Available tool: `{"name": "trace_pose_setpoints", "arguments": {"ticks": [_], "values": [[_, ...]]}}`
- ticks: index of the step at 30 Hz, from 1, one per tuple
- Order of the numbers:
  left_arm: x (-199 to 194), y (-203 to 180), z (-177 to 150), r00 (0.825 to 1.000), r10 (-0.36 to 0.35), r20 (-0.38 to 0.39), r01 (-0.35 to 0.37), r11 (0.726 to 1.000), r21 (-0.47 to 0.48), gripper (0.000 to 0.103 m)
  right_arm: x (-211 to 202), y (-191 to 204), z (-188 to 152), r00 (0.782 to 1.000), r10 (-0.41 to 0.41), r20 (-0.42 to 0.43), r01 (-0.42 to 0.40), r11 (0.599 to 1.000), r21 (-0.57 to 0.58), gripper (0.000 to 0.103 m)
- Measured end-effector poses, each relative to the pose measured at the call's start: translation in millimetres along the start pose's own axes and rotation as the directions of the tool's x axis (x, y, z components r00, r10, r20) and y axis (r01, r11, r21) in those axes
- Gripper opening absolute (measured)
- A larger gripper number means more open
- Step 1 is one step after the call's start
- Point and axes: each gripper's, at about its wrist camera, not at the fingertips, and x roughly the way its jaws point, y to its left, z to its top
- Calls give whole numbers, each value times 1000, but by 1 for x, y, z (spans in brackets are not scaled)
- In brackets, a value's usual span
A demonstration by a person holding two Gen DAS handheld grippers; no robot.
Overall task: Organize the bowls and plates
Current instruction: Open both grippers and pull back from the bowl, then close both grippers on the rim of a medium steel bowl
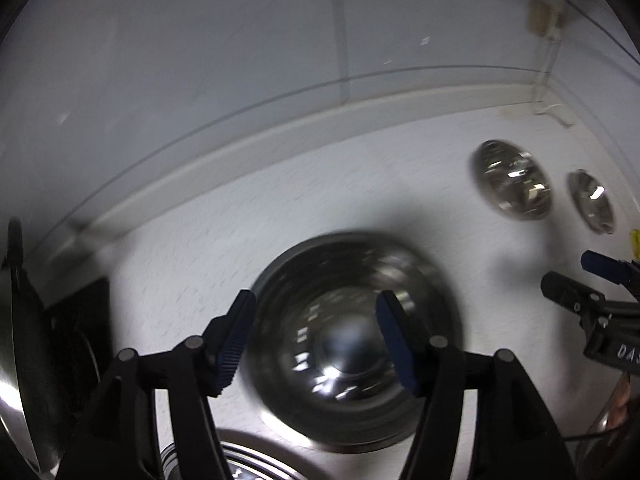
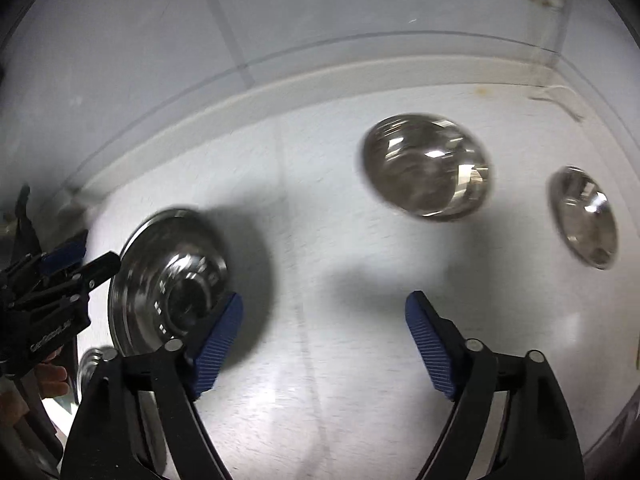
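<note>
While both tongs hang over the white table [image 2: 320,320], the left gripper [image 1: 316,340] is wide apart and holds nothing — a shiny plate [image 1: 352,340] lies flat under it. The right gripper [image 2: 324,340] is spread too, empty — two bowls [image 2: 426,166] sit farther back.

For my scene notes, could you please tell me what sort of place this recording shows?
Probably a kitchen counter or a similar worktop: a white surface meets a pale wall along a raised back edge, and steel bowls and a steel plate stand on it.
</note>
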Motion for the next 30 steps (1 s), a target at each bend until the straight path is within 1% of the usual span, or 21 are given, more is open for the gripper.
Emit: {"name": "trace_pose_setpoints", "arguments": {"ticks": [3, 6, 9, 13, 18, 21, 24, 27, 29, 30], "values": [[-5, -27, 16, 999, -34, 19, 33, 998, 45, 64, -20, -30, 5, 998, -28, 48, 26, 999, 48, 83], [3, -54, 35, 998, -66, 1, 66, 995, 79, 64, -31, -60, 13, 995, -64, 83, 56, 993, 100, 84], [20, -80, 60, 997, -74, -23, 76, 992, 100, 64, -31, -96, 29, 990, -98, 97, 81, 982, 168, 84], [49, -114, 97, 994, -78, -72, 85, 991, 102, 65, -20, -126, 50, 987, -124, 104, 98, 970, 221, 84], [90, -152, 129, 988, -73, -133, 88, 990, 109, 65, 8, -145, 76, 988, -126, 88, 100, 962, 256, 84], [115, -172, 142, 979, -77, -187, 98, 990, 105, 65, 27, -147, 83, 992, -106, 72, 83, 960, 269, 84], [129, -181, 147, 979, -55, -198, 78, 991, 109, 64, 44, -154, 86, 995, -85, 53, 66, 955, 291, 83], [143, -183, 149, 972, -67, -225, 90, 992, 92, 64, 58, -163, 85, 997, -71, 37, 54, 943, 330, 83], [151, -187, 148, 971, -60, -233, 85, 992, 98, 63, 65, -166, 84, 998, -49, 27, 37, 938, 346, 83], [153, -188, 147, 971, -60, -233, 84, 992, 98, 62, 69, -167, 83, 999, -46, 22, 36, 937, 347, 80]]}}
